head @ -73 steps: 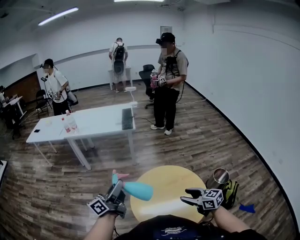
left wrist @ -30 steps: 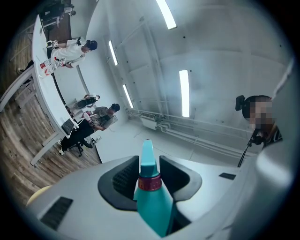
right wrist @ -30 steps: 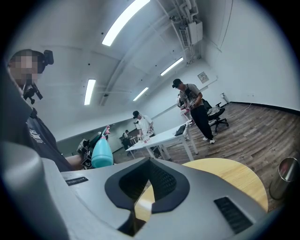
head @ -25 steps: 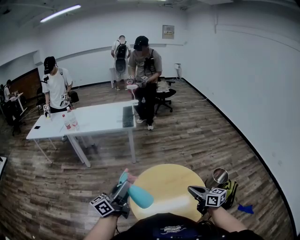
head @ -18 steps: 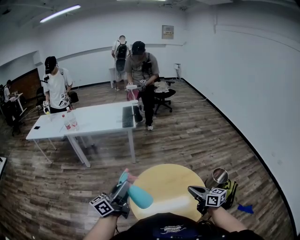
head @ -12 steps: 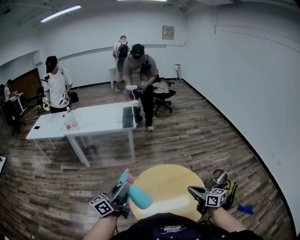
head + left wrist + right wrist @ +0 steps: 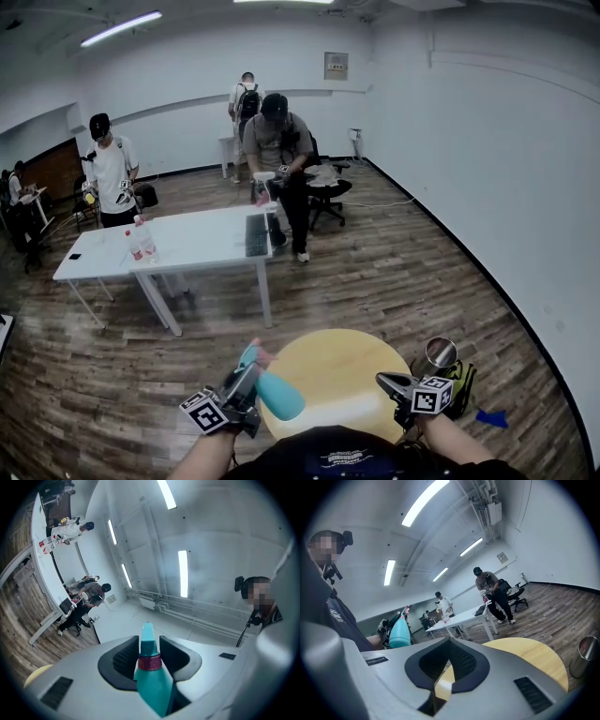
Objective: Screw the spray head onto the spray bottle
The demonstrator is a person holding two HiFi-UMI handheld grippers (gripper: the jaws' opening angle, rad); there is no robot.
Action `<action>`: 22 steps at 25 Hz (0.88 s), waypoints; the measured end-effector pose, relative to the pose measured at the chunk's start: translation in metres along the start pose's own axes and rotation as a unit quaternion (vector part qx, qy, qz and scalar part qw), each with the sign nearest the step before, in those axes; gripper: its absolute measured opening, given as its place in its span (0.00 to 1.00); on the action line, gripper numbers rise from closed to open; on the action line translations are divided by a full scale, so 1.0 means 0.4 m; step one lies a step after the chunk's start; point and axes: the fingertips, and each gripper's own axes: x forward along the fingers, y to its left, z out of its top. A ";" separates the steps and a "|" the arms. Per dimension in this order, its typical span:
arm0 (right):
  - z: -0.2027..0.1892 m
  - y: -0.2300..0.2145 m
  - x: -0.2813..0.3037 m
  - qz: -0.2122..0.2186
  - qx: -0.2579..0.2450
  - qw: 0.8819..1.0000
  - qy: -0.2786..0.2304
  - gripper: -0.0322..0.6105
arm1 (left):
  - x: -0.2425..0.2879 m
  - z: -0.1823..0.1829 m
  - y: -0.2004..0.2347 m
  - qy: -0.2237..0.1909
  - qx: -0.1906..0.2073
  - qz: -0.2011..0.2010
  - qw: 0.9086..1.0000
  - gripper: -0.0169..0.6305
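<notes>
My left gripper (image 7: 236, 386) is shut on a teal spray bottle (image 7: 279, 394), held in the air just left of the round table. In the left gripper view the bottle (image 7: 153, 688) stands between the two dark pads. Its pink collar (image 7: 149, 663) sits level with them, and the teal spray head (image 7: 147, 637) pokes out beyond. The head sits on the bottle's neck. My right gripper (image 7: 388, 382) hovers at the table's right edge, shut with nothing in it. From the right gripper view (image 7: 449, 662) the bottle (image 7: 399, 632) shows at the left.
A round yellow table (image 7: 337, 367) lies right below me. A metal bin (image 7: 440, 353) and a green bag (image 7: 462, 382) stand on the floor at its right. A long white table (image 7: 183, 246) is farther off, with people standing near it and at the back wall.
Since the oldest frame the bottle has tipped from lying sideways to a steeper tilt, nearer to me. Over the last second both grippers stay still. A person in the background has walked to the white table.
</notes>
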 end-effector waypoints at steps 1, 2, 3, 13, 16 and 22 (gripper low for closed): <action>0.001 0.002 0.001 0.001 0.001 1.000 0.000 0.07 | 0.001 -0.001 0.000 0.000 0.000 -0.001 1.000 0.26; 0.002 0.006 0.001 0.003 0.002 1.000 -0.001 0.07 | 0.001 -0.001 -0.001 0.000 0.001 -0.002 1.000 0.26; 0.002 0.008 0.001 0.003 0.002 1.000 -0.001 0.07 | 0.001 -0.001 -0.003 0.000 0.001 -0.003 1.000 0.26; 0.016 0.002 -0.011 -0.002 -0.014 1.000 -0.010 0.07 | 0.001 -0.002 -0.006 -0.001 0.001 -0.003 1.000 0.26; 0.085 0.012 -0.028 -0.014 -0.055 0.997 -0.044 0.07 | -0.001 -0.001 -0.004 -0.002 0.000 -0.003 1.000 0.26; 0.344 0.031 -0.087 -0.055 -0.174 0.972 -0.148 0.07 | 0.016 0.005 0.001 -0.004 0.005 -0.004 1.000 0.26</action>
